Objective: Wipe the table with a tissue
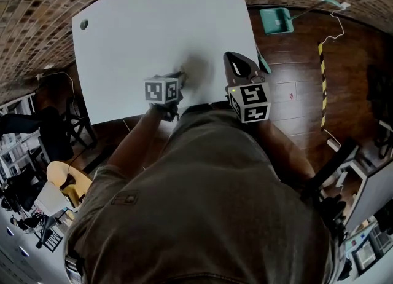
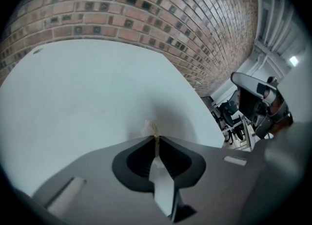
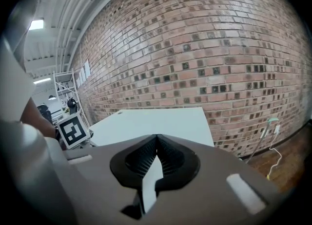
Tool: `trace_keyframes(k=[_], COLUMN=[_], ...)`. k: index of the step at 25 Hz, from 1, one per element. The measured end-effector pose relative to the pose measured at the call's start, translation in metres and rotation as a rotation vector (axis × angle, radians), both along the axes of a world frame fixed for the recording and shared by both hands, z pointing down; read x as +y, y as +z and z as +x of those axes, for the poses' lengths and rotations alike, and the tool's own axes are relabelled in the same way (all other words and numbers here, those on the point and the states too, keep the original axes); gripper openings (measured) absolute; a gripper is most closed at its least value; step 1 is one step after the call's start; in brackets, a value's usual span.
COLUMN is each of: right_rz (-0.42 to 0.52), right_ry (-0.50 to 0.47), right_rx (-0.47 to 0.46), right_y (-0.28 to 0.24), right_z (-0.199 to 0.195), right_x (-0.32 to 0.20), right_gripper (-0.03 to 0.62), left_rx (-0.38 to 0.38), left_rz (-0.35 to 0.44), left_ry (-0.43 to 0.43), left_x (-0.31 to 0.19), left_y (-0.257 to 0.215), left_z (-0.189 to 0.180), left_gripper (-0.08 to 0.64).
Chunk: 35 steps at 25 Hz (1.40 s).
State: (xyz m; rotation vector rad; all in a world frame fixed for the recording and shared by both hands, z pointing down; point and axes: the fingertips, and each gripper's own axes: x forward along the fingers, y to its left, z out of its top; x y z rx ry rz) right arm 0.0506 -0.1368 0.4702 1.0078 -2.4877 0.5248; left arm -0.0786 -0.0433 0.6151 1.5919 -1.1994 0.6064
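Table [image 1: 153, 24] plain white, tissue [image 2: 147, 129] off-white. My marker cubes [image 1: 163, 90] [image 1: 253, 103] carry black-and-white squares; the wall [image 3: 219, 48] is red-brown brick.

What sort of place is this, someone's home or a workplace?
Most likely a workplace, perhaps a loft-style office or lab: a bare brick wall, ceiling strip lights, and office chairs beyond the plain white table.

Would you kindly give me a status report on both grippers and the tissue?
Left gripper shut on tissue, down on the table. Right gripper shut, empty. Nothing in the way.
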Motion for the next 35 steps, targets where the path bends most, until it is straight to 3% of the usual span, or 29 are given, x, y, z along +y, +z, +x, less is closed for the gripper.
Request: trace_keyframes(k=[7,11,16,31,35], right_rz=[-0.005,-0.004,-0.005,-0.008,-0.004], right_ry=[-0.047,-0.050,-0.016,0.102,0.072], right_rx=[-0.009,-0.012,-0.006,0.015,0.014], right_y=[0.001,0.000,0.002,0.003,0.003], right_z=[-0.026,-0.029,-0.015,0.046,0.038], right_x=[0.001,-0.001,-0.006,-0.022,-0.023], right_gripper=[0.014,0.014,0.014,0.014,0.014], left_rx=[-0.037,-0.042,-0.040,-0.005,-0.017], left_rz=[-0.006,-0.012,-0.010,0.010,0.016], left_ry=[-0.148,-0.173,-0.143,0.073,0.043], left_x=[0.008,0.009,-0.005,-0.059,-0.054], left_y=[-0.001,-0.001,0.000,0.000,-0.001], left_z=[-0.067,-0.077,-0.062,0.030,0.021], left_gripper=[0.031,0.031,0.031,0.031,0.031])
